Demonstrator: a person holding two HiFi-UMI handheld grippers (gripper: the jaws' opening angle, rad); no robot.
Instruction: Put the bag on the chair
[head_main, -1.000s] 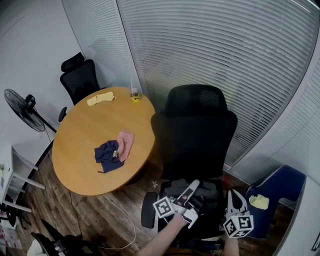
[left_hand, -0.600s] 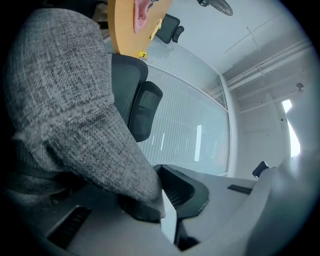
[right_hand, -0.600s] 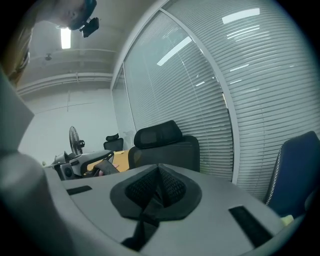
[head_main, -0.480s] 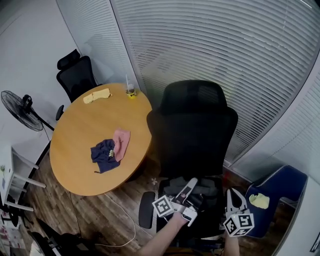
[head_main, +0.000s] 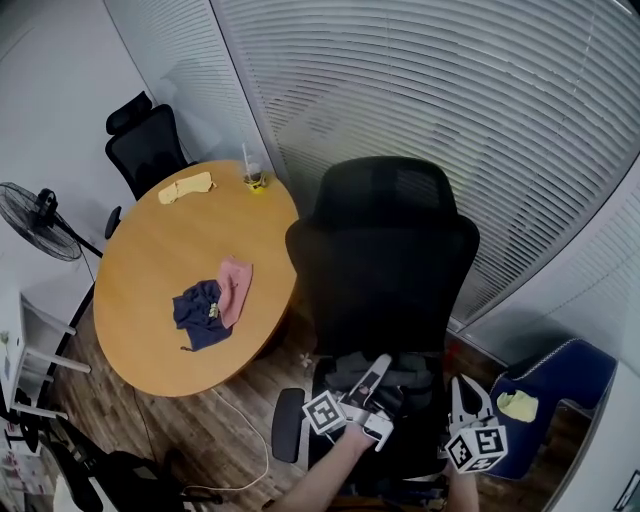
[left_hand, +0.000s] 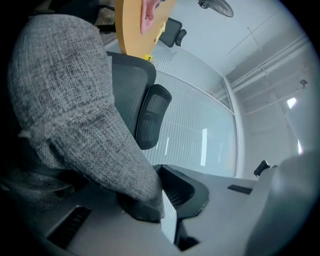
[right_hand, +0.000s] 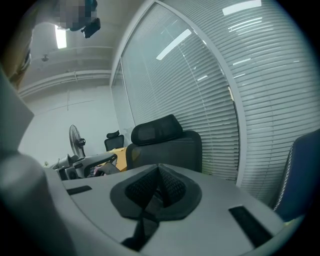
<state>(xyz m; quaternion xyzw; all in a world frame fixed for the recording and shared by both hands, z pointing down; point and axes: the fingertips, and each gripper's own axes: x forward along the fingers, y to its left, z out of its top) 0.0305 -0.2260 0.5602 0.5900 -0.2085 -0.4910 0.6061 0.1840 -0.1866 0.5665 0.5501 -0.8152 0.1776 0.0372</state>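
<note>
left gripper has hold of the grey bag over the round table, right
No. The left gripper does grip the grey bag, but over the seat of the black chair, not the round table; the head view shows it.

No legible text, labels, brands or numbers anywhere

Both of my hand-held grippers have a pale grey moulded body with white jaw arms. My left gripper (head_main: 380, 368), at the front of the chair (head_main: 385, 260), carries a left marker cube (head_main: 327, 413) faced with black-and-white square markers. My right gripper (head_main: 463, 392), at that chair's right edge, carries a matching right marker cube (head_main: 476, 448). The jaw pads (right_hand: 172, 187) are black and finely ribbed, and sit in a dark recess. A dark rectangular slot (right_hand: 245, 225) is cut into the body beside them.
</note>
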